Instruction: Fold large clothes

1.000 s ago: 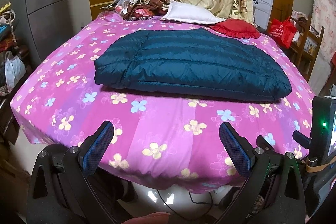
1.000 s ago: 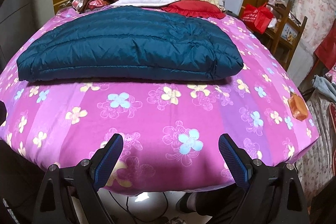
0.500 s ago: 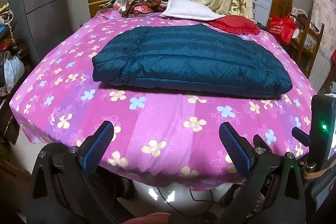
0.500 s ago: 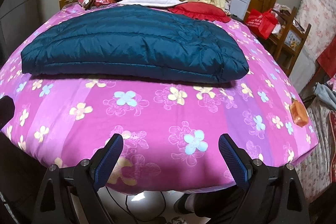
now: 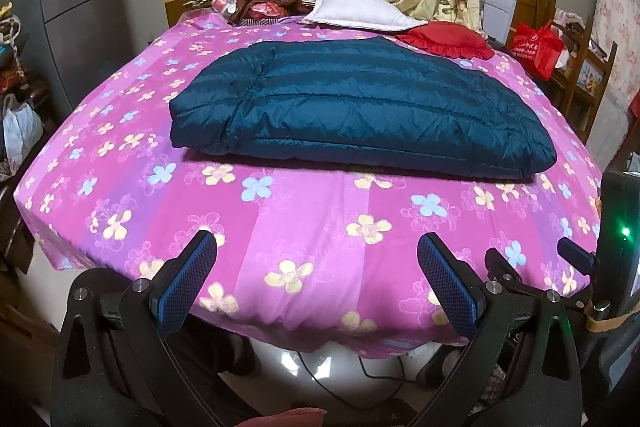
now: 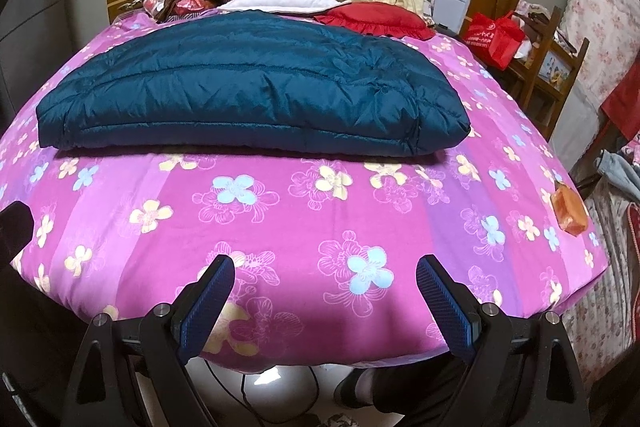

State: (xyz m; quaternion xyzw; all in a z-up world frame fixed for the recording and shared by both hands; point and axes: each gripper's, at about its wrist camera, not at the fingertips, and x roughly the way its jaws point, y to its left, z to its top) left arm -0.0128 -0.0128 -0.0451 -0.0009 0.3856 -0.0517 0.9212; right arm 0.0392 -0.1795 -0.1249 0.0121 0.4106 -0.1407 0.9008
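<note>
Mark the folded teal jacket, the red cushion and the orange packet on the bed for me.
teal jacket (image 6: 248,83), right wrist view, middle of its quilted top.
red cushion (image 5: 444,39), left wrist view, centre of its top face.
orange packet (image 6: 569,209), right wrist view, middle of its wrapper.

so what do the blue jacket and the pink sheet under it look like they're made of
The jacket looks like thin synthetic shell, probably nylon or polyester, over puffy fill: it has a slight sheen, stitched quilt channels and fine crinkles. The sheet looks like matte woven cotton or a blend, printed with flowers; it shows no shine and drapes softly.
</note>
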